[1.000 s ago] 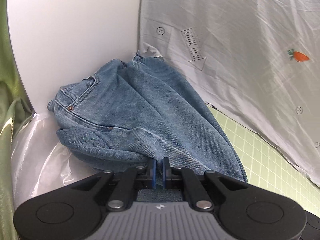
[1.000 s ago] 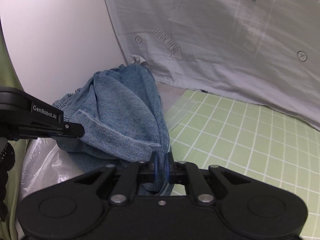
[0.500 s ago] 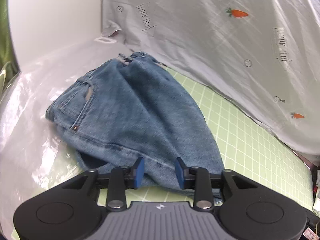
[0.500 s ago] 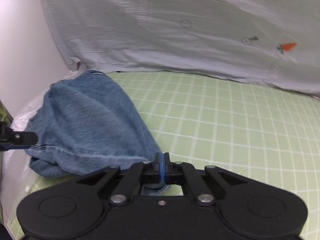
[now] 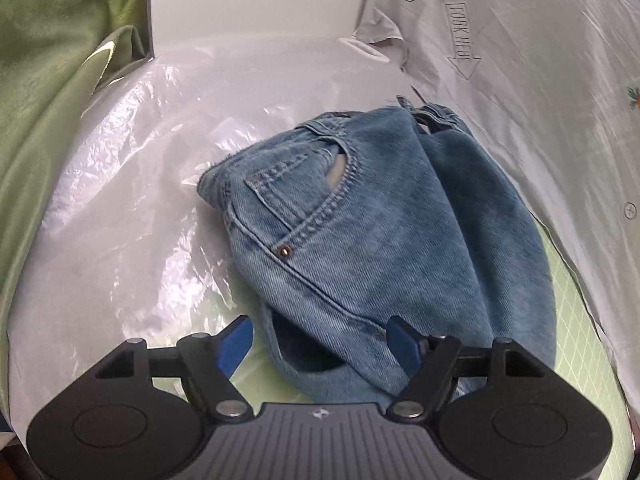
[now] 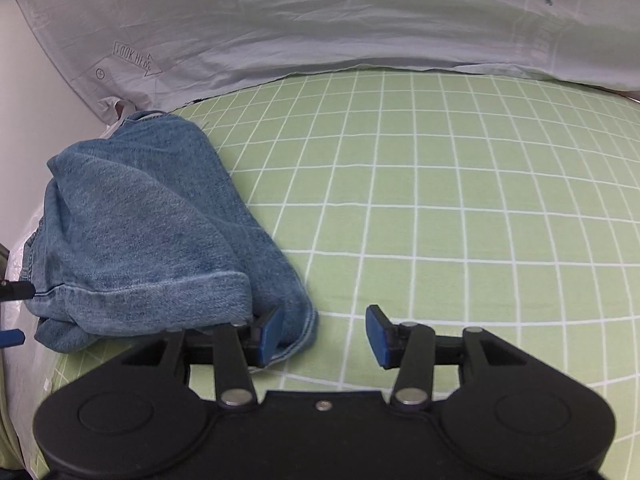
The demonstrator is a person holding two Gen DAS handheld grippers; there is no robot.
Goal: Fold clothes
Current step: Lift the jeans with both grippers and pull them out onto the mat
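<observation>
On the green grid sheet, the folded jeans lie half on clear plastic, both left gripper and right gripper jaws spread and empty; the bulky fold could slump open if nudged.

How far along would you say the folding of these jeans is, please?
Done: the jeans lie in a folded bundle on the green checked sheet. In hand: nothing; the left hand-held gripper and right hand-held gripper are open. Left: perhaps tidying.
</observation>
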